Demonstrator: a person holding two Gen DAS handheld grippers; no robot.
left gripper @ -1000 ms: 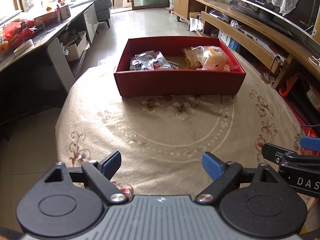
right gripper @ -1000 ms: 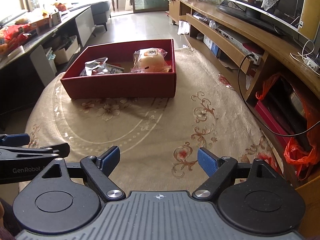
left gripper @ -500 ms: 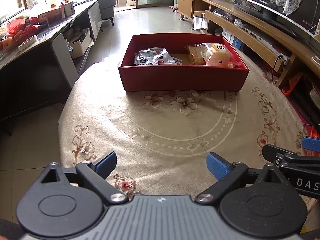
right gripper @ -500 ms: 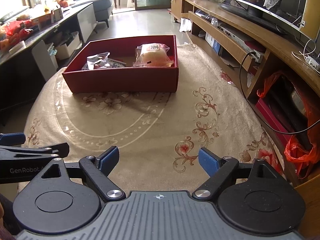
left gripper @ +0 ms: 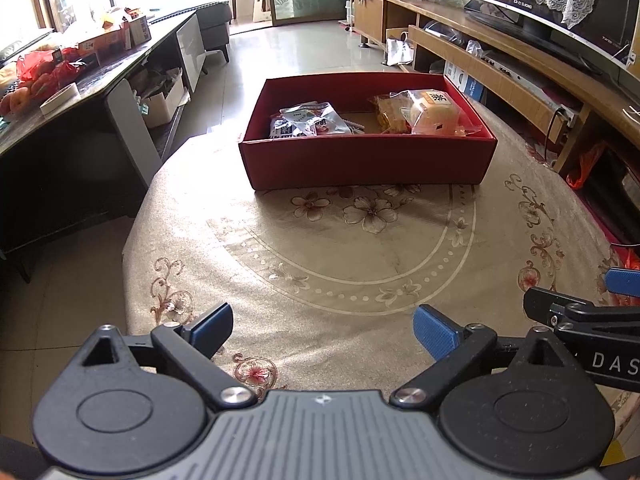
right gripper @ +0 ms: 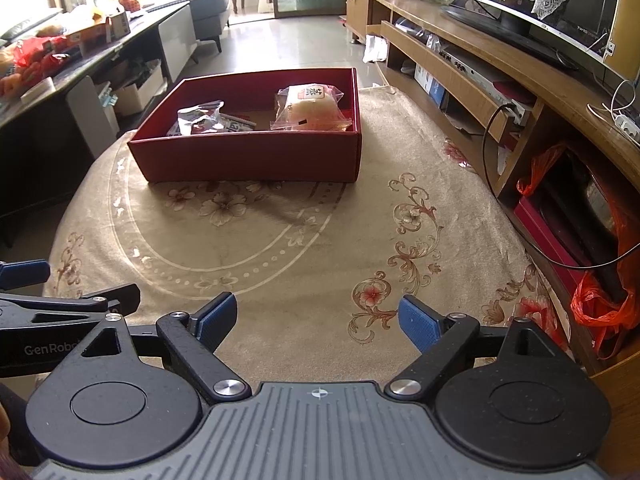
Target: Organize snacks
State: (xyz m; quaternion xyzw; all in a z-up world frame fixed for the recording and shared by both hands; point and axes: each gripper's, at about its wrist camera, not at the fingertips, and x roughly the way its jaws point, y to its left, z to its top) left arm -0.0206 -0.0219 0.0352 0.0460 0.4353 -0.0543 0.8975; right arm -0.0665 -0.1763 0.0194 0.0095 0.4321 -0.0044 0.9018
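Observation:
A red box [left gripper: 368,160] [right gripper: 248,160] sits at the far side of the round, beige floral-clothed table [left gripper: 360,264]. Inside lie silver snack packets [left gripper: 308,120] [right gripper: 200,120] on the left and a clear-wrapped pale bun [left gripper: 434,112] [right gripper: 310,106] on the right, with a yellow cracker pack [left gripper: 390,110] beside it. My left gripper [left gripper: 324,326] hangs open over the near table edge, nothing between its blue pads. My right gripper [right gripper: 318,318] is likewise open and empty, level with the left one and to its right.
A low wooden TV cabinet [right gripper: 500,64] with a screen runs along the right; a black cable [right gripper: 520,216] and orange bags [right gripper: 604,304] hang by it. A dark cluttered sideboard [left gripper: 60,92] stands left. Tiled floor lies beyond the table.
The left gripper's jaws have spread wider. The box has shifted slightly in both views; nothing in it moved.

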